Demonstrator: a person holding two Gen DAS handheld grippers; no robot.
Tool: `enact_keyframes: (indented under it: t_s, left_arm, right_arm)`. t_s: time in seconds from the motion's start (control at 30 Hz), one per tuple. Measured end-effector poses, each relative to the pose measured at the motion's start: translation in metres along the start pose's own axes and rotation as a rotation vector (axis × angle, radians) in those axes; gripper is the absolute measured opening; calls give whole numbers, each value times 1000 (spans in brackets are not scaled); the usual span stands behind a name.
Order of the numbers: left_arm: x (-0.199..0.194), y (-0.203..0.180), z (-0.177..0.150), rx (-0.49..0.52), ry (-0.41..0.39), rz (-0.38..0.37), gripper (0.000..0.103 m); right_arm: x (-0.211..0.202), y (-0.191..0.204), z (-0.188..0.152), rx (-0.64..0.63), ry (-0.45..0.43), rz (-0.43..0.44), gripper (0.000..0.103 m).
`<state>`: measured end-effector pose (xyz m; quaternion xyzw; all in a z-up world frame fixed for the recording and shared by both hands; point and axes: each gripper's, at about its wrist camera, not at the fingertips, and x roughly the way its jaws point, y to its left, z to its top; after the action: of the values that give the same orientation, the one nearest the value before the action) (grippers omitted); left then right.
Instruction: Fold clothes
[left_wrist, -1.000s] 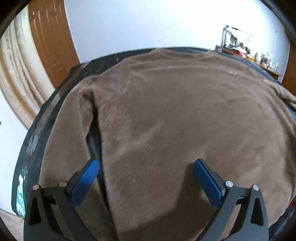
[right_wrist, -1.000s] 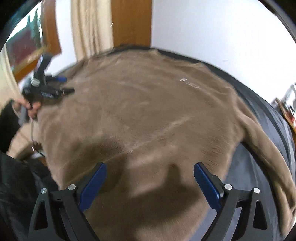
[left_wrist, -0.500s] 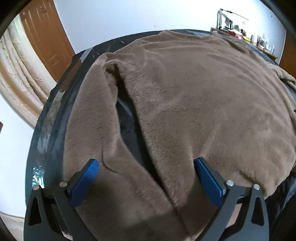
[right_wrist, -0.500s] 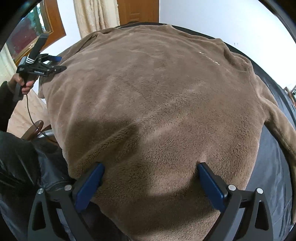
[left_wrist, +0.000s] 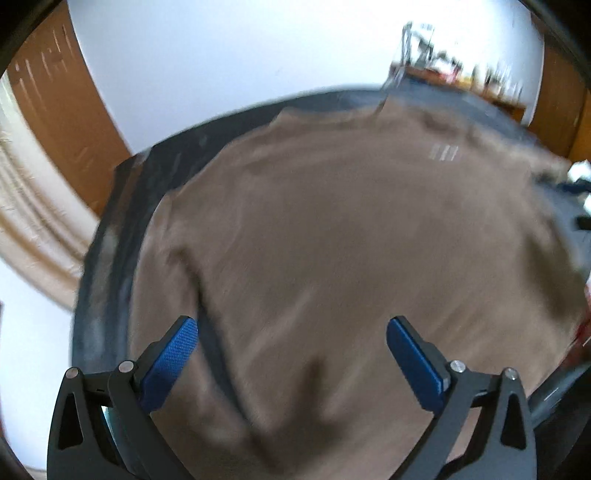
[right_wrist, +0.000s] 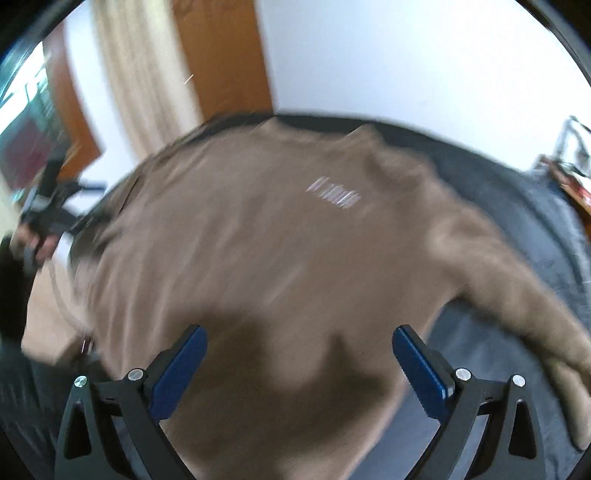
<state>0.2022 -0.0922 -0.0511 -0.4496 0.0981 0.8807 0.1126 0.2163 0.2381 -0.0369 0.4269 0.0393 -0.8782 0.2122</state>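
Observation:
A brown fleece sweater (left_wrist: 351, 236) lies spread flat on a dark table (left_wrist: 162, 162), with a small white logo on the chest (right_wrist: 334, 195). Both views are motion-blurred. My left gripper (left_wrist: 291, 347) is open and empty above the sweater's lower left, by the gap between body and left sleeve (left_wrist: 162, 280). My right gripper (right_wrist: 299, 358) is open and empty above the lower hem. The sweater (right_wrist: 277, 258) fills the right wrist view, its right sleeve (right_wrist: 517, 295) running out to the lower right. The left gripper also shows in the right wrist view (right_wrist: 51, 206), held in a hand.
A wooden door (left_wrist: 66, 122) and cream curtain (left_wrist: 26, 206) stand behind the table at left. A cluttered shelf (left_wrist: 461, 77) sits at the far right against the white wall. The person's dark-clothed body (right_wrist: 22, 369) is at the left edge.
Both grippers have lifted and tilted up from the sweater's near edge, so more wall and room show. Both stay open and empty. The sweater has not visibly moved.

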Motion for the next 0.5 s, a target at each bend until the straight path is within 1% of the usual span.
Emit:
enact_keyframes:
  t_s: [0.13, 0.2, 0.27, 0.33, 0.43, 0.5]
  left_arm:
    - [9, -9, 64, -119, -42, -182, 103]
    - [18, -17, 88, -148, -59, -227, 103]
    - [33, -33, 117, -148, -78, -251, 103]
    - [52, -54, 142, -137, -70, -246, 103]
    - [93, -75, 177, -146, -22, -223, 103]
    - [121, -81, 193, -178, 22, -251, 103]
  right_arm:
    - [-3, -35, 40, 128, -76, -24, 102]
    - [3, -45, 53, 172, -114, -72, 102]
    - [9, -55, 66, 214, -151, -125, 102]
    - [20, -61, 74, 226, -175, -190, 102]
    - [39, -74, 80, 245, -190, -222, 102]
    - [56, -82, 82, 260, -187, -218, 102]
